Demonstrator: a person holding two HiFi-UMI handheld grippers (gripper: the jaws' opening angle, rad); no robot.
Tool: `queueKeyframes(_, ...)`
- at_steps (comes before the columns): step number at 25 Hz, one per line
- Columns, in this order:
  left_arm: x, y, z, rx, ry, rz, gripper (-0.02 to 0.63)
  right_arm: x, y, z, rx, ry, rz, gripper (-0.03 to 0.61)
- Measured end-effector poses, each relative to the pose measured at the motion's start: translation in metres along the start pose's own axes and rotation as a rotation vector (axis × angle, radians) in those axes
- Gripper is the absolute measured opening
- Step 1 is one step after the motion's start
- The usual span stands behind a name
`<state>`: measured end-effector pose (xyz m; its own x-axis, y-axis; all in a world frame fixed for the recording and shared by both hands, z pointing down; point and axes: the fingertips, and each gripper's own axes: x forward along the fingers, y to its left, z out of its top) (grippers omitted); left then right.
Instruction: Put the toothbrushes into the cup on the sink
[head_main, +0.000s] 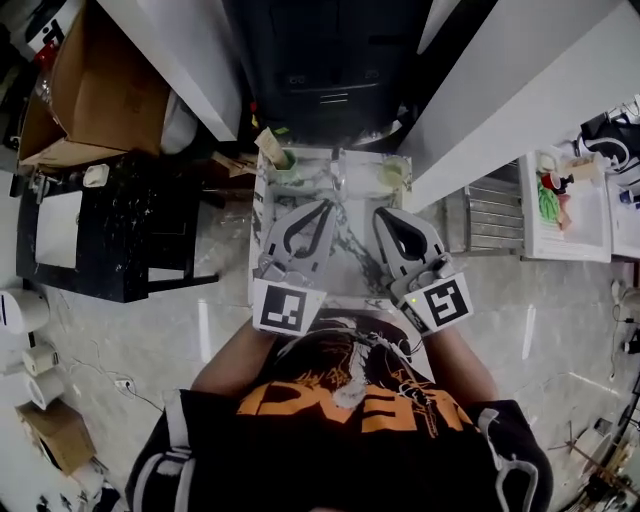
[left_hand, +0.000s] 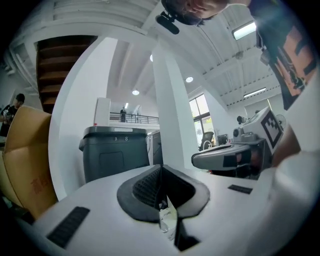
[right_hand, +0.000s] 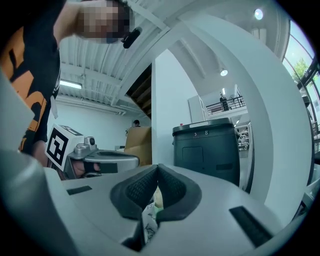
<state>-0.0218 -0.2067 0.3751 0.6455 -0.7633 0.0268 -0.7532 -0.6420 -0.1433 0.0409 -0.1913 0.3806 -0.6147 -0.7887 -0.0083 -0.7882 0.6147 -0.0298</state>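
The marble sink counter lies below me in the head view. At its far left corner stands a green cup with a pale, flat item leaning out of it; I cannot tell whether it is a toothbrush. A second pale cup stands at the far right corner. My left gripper and right gripper hover side by side over the counter, pointing level. Both are shut with nothing between the jaws, as each gripper view confirms: left gripper, right gripper.
A dark grey bin stands beyond the sink between white pillars. A cardboard box and a black table are on the left. A white shelf with small items is on the right.
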Motion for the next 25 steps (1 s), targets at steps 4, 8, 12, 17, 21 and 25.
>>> queueKeyframes(4, -0.006, -0.012, 0.011, -0.038, -0.025, 0.029, 0.031, -0.011, 0.002, 0.006, -0.024, 0.002, 0.005, 0.014)
queueKeyframes(8, -0.008, -0.021, 0.016, -0.036, -0.018, 0.039, 0.031, -0.024, 0.0, 0.003, -0.051, 0.038, 0.004, 0.014)
queueKeyframes(12, -0.008, -0.032, 0.017, -0.022, -0.012, 0.034, 0.031, -0.032, -0.004, 0.01, -0.052, 0.001, -0.002, 0.014)
queueKeyframes(17, -0.003, -0.044, 0.017, -0.014, -0.006, 0.019, 0.031, -0.039, -0.011, 0.014, -0.047, -0.019, -0.011, 0.014)
queueKeyframes(21, 0.002, -0.047, 0.015, -0.026, -0.001, 0.018, 0.031, -0.04, -0.014, 0.011, -0.043, -0.011, -0.012, 0.014)
queueKeyframes(25, 0.005, -0.047, 0.011, -0.032, 0.007, 0.022, 0.031, -0.04, -0.015, 0.007, -0.043, -0.007, -0.01, 0.014)
